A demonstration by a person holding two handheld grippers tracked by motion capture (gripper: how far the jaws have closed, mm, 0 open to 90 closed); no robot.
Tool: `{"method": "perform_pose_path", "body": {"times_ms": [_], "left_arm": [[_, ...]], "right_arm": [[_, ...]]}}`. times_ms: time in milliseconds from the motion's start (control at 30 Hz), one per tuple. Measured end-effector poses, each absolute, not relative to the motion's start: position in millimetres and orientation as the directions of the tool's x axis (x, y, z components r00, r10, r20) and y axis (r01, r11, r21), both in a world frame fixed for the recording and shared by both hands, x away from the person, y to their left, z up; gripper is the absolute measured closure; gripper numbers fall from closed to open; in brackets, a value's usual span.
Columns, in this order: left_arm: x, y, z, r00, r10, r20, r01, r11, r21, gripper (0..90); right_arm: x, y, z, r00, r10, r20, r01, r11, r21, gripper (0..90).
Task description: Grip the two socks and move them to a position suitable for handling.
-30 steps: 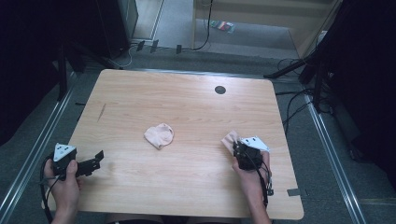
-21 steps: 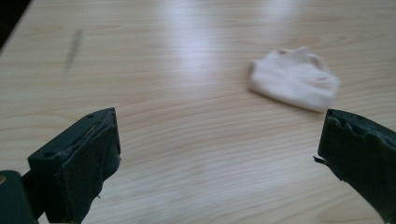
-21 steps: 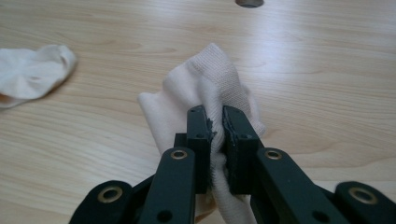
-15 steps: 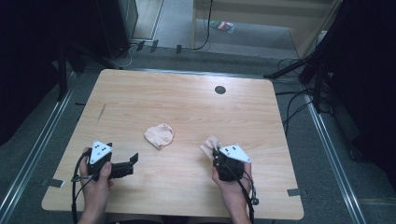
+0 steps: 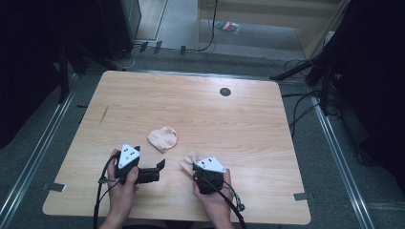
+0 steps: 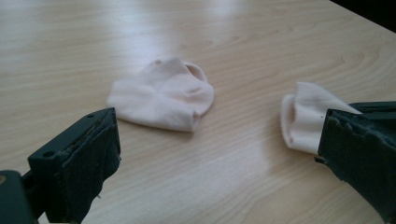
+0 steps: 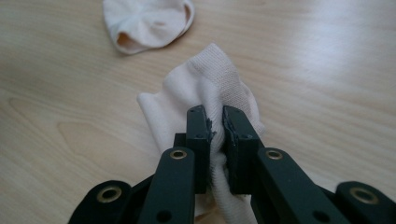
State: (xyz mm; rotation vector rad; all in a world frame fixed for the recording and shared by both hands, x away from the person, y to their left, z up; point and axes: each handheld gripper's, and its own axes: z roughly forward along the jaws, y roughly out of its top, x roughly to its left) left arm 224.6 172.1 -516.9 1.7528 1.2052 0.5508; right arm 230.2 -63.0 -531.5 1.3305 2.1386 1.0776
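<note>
Two pale pink socks are on the wooden table. One sock lies crumpled near the middle; it also shows in the left gripper view and at the top of the right gripper view. My right gripper is shut on the second sock, whose fabric bunches between the jaws and spreads onto the wood. My left gripper stands open and empty, pointing right toward that held sock, its jaws wide apart just above the tabletop.
A round black cable hole sits at the table's far right. The near edge of the table is close under both hands. Cables trail from each gripper, and more cables lie on the floor to the right.
Both hands have come inward along the near edge. The left gripper moved right, and the right gripper moved left with its sock, so they now stand close together below the lying sock.
</note>
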Motion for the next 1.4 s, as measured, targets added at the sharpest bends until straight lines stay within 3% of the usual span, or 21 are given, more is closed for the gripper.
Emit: {"method": "perform_pose_path", "body": {"times_ms": [100, 233, 300, 533, 833, 1067, 1400], "left_arm": [[221, 169, -526, 0.450, 0.885, -0.120, 0.500, -0.138, 0.855, 0.0], [220, 166, -535, 0.471, 0.872, -0.133, 0.518, -0.152, 0.842, 0.0], [221, 166, -536, 0.474, 0.869, -0.141, 0.525, -0.151, 0.838, 0.0], [222, 165, -542, 0.486, 0.860, -0.152, 0.539, -0.158, 0.827, 0.0], [222, 166, -544, 0.486, 0.862, -0.146, 0.548, -0.170, 0.819, 0.0], [223, 167, -544, 0.478, 0.869, -0.131, 0.545, -0.177, 0.820, 0.0], [224, 169, -545, 0.475, 0.870, -0.133, 0.552, -0.176, 0.815, 0.0]], "right_arm": [[229, -60, -537, -0.497, 0.864, 0.082, 0.579, 0.260, 0.773, 77.0], [229, -62, -535, -0.566, 0.809, 0.159, 0.578, 0.252, 0.776, 56.9], [229, -69, -528, -0.581, 0.794, 0.178, 0.560, 0.231, 0.796, 54.0], [247, -89, -525, -0.568, 0.804, 0.179, 0.568, 0.225, 0.792, 64.9], [248, -85, -544, -0.574, 0.799, 0.181, 0.632, 0.292, 0.718, 59.3], [239, -76, -544, -0.587, 0.805, 0.079, 0.575, 0.347, 0.741, 72.8], [230, -77, -533, -0.627, 0.774, 0.088, 0.529, 0.340, 0.778, 84.3]]}}
